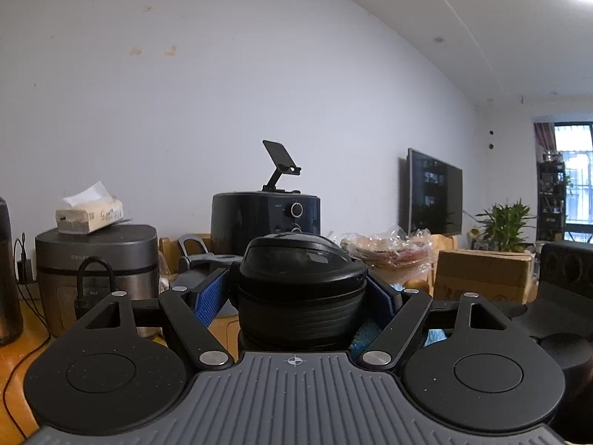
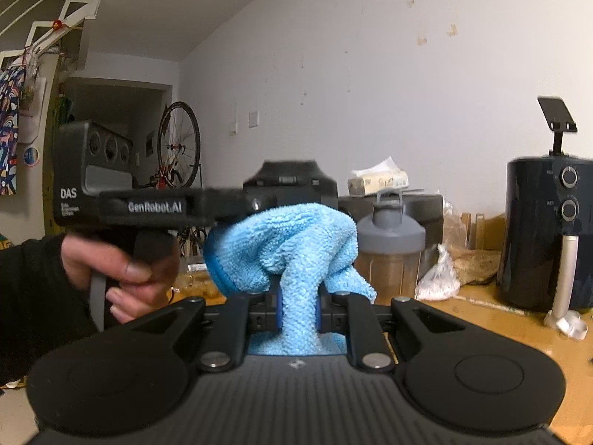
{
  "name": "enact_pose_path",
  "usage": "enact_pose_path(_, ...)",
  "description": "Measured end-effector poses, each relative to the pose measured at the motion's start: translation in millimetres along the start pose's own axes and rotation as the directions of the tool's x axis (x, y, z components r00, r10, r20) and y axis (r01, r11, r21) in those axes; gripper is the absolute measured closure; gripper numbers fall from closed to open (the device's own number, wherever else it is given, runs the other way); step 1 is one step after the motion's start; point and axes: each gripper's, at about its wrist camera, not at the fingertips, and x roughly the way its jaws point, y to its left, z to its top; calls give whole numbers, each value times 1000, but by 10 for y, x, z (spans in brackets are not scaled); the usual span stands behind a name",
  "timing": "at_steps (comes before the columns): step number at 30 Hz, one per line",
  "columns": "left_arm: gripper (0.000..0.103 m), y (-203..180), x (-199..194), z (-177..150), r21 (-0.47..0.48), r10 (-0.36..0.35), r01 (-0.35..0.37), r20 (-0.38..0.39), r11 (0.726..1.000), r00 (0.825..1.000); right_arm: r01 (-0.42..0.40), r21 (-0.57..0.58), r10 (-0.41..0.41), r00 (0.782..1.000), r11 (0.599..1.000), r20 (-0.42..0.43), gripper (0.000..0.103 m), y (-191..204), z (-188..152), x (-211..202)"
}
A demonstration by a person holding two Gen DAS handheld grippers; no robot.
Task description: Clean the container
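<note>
My left gripper (image 1: 296,291) is shut on a black container (image 1: 302,289) with a domed black lid; its blue pads press on both sides. From the right wrist, the container's black top (image 2: 289,176) shows above a bunched light-blue cloth (image 2: 285,244) that lies against it. My right gripper (image 2: 298,311) is shut on that cloth. A hand (image 2: 118,270) holds the left gripper's handle, and one of that gripper's fingers (image 2: 222,204) reaches in from the left. Bits of the cloth (image 1: 365,337) show below the container in the left wrist view.
On the wooden table (image 2: 500,333) stand a dark air fryer (image 2: 545,230), a clear shaker bottle with a grey lid (image 2: 391,256) and a grey cooker (image 1: 96,259) with a tissue pack on top. A cardboard box (image 1: 481,274) and plastic bags (image 1: 389,248) lie further back.
</note>
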Motion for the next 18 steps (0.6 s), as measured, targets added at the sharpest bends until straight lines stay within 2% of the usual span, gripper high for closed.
enact_pose_path(10,27,5,6,3,-3,1,-1,-1,1000,1000,-1,2,1,1000,1000,5,92,-9,15,-6)
enact_pose_path(18,27,-14,1,6,1,3,-3,-4,1000,1000,-3,5,3,999,1000,-43,94,-27,-97,23)
